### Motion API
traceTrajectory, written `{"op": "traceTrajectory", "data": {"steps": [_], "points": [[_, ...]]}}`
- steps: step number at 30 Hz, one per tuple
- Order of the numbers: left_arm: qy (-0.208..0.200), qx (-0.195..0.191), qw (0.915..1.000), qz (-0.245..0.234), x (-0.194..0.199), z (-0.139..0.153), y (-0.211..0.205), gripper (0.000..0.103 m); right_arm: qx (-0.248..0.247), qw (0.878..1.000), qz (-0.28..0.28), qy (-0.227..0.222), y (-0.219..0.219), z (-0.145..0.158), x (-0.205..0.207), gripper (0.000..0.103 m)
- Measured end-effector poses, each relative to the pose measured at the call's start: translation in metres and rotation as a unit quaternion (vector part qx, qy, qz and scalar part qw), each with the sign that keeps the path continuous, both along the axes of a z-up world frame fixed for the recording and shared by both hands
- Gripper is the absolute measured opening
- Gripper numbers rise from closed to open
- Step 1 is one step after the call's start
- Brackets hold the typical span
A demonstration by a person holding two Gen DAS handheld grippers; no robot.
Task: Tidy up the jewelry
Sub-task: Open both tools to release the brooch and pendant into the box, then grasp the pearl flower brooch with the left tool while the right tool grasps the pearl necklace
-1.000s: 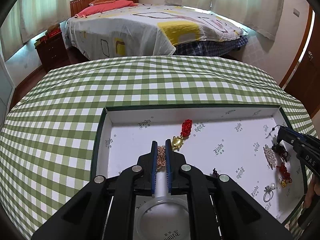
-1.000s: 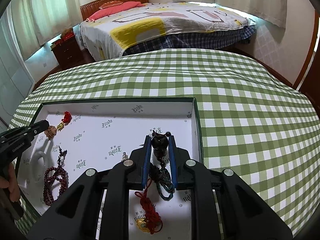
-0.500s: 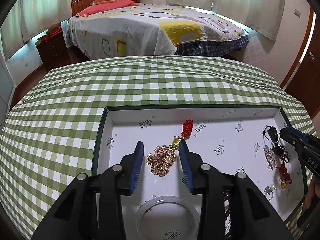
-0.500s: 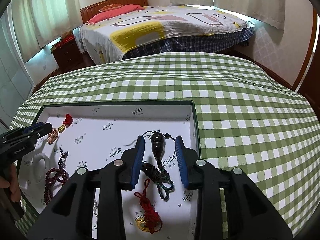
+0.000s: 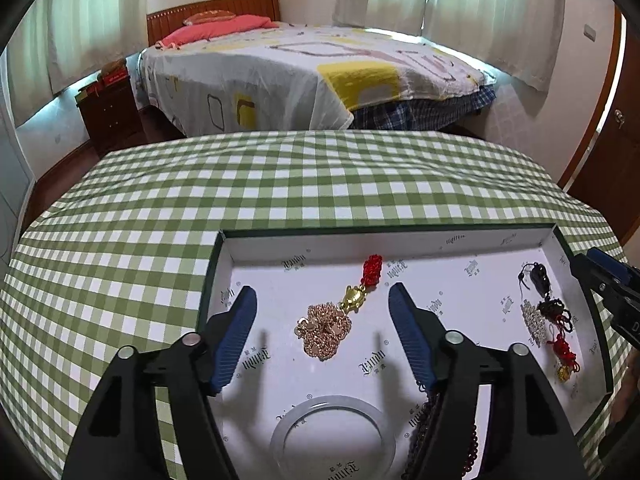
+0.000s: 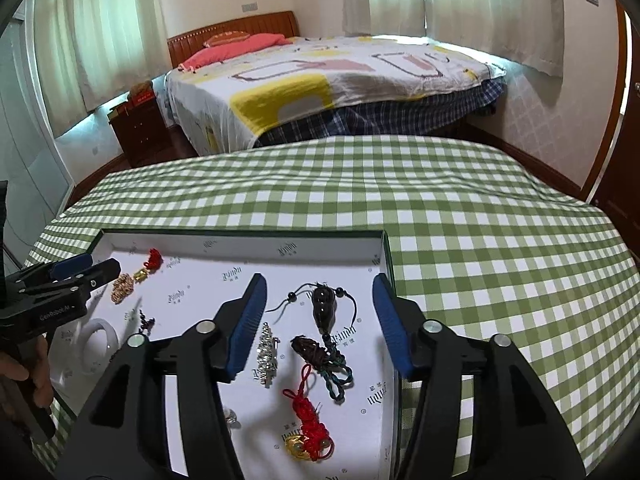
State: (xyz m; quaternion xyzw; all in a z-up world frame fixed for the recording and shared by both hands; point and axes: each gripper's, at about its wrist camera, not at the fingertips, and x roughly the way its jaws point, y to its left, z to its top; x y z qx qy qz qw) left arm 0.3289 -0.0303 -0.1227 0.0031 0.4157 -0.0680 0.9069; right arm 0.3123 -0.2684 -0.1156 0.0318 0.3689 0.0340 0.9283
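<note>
The gold chain (image 5: 323,330) is seen heaped in a loose rose-gold clump on the white floor of the tray (image 5: 460,236), in its left part; from the clump a gold charm (image 5: 353,298) and a red knot (image 5: 372,270) are strung out in one line, so that the long axis of the piece runs from the near left to the far right, with the red knot at the far end, near the tray's back wall; the left gripper (image 5: 322,300) is held with its jaws spread wide, one blue pad (image 5: 236,332) on either side of the clump, and nothing is gripped or touched by them; a pale bangle (image 5: 332,436) is seen lying flat just nearer the camera, and dark red beads (image 5: 466,446) are partly hidden behind the right-hand finger; in the right part of the tray a black bead pendant (image 6: 323,306) is laid with its long axis running away from the camera, its dark green tassel (image 6: 334,372) trailing toward the near side; a crystal brooch (image 6: 266,354) lies just to its left and a red knotted charm (image 6: 308,426) with a gold piece at its end lies nearer; the right gripper (image 6: 318,320) is likewise held wide open around the pendant, holding nothing; the tray rests on a green checked tablecloth (image 6: 500,264), and a bed (image 5: 304,76) is seen beyond the table.
</note>
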Motion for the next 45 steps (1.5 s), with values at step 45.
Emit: {"op": "traceTrajectory", "data": {"steps": [45], "points": [[-0.101,-0.045,0.9929,0.044,-0.177,0.035,0.027,0.079,-0.012,1.0,-0.001,-0.015,0.023,-0.006,-0.17,0.072]]}}
